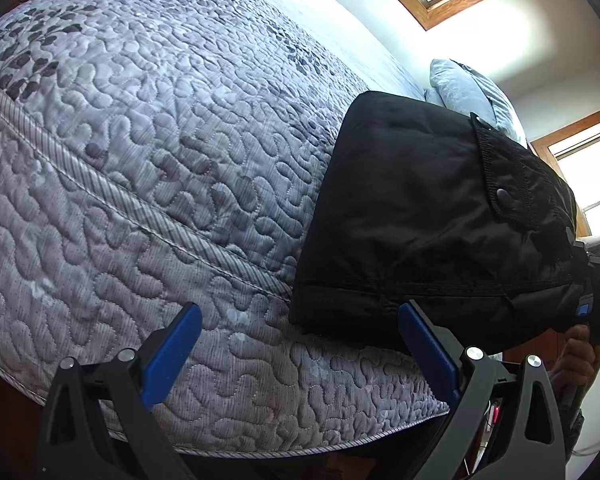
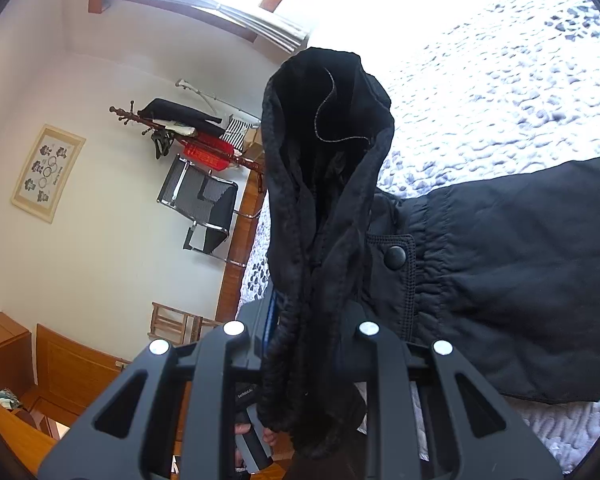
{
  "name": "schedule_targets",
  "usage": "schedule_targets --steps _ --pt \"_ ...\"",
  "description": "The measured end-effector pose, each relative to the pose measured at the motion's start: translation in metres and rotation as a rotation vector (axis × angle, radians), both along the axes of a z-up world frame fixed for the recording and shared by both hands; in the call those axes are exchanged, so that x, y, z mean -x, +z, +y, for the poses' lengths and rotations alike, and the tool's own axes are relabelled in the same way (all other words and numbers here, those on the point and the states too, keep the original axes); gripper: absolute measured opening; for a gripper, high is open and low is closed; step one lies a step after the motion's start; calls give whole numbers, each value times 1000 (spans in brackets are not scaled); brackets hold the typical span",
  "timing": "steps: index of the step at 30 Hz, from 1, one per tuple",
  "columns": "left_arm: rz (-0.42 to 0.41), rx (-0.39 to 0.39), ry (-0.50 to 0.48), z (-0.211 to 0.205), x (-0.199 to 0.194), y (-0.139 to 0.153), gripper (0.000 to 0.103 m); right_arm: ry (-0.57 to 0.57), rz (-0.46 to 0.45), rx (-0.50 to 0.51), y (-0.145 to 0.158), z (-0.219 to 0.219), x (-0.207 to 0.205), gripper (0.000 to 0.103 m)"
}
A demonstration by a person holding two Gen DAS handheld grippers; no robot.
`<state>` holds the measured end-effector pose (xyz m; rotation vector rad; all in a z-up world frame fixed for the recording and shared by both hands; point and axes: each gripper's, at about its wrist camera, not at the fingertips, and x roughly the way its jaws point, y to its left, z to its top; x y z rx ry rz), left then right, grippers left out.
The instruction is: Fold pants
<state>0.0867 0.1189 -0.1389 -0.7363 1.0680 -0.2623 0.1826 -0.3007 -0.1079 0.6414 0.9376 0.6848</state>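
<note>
Your black pants (image 1: 432, 216) lie folded on the quilted bedspread (image 1: 160, 152) near the bed's edge, snap-button flap (image 2: 396, 258) facing up. One bunched end of the pants rises off the bed and runs between the fingers of your right gripper (image 2: 300, 332), which is pinching that fabric. Your left gripper (image 1: 300, 332) is spread wide with nothing between its blue pads (image 1: 172, 356), its right pad just beside the pants' near hem. A light blue pillow (image 1: 468, 88) sits beyond the pants. Off the bed stand a coat rack (image 2: 188, 136) and a mesh chair (image 2: 204, 208).
</note>
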Motion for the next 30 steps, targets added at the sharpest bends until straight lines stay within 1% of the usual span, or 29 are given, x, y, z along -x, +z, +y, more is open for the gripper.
schedule_targets --steps 3,9,15,21,30 --pt "3 -4 -16 -6 -1 0 99 -18 -2 -3 3 -7 4 20" --pt "2 -20 -59 -22 -4 3 99 -57 3 5 3 -39 11 20" --pt "5 -31 -87 -35 -7 4 99 -96 21 2 -3 -64 11 20" --pt "7 -40 -109 -43 -8 5 99 -135 61 -13 -25 -88 9 20" --pt "13 -57 -133 -53 -11 7 99 -205 155 -50 -74 -115 2 21"
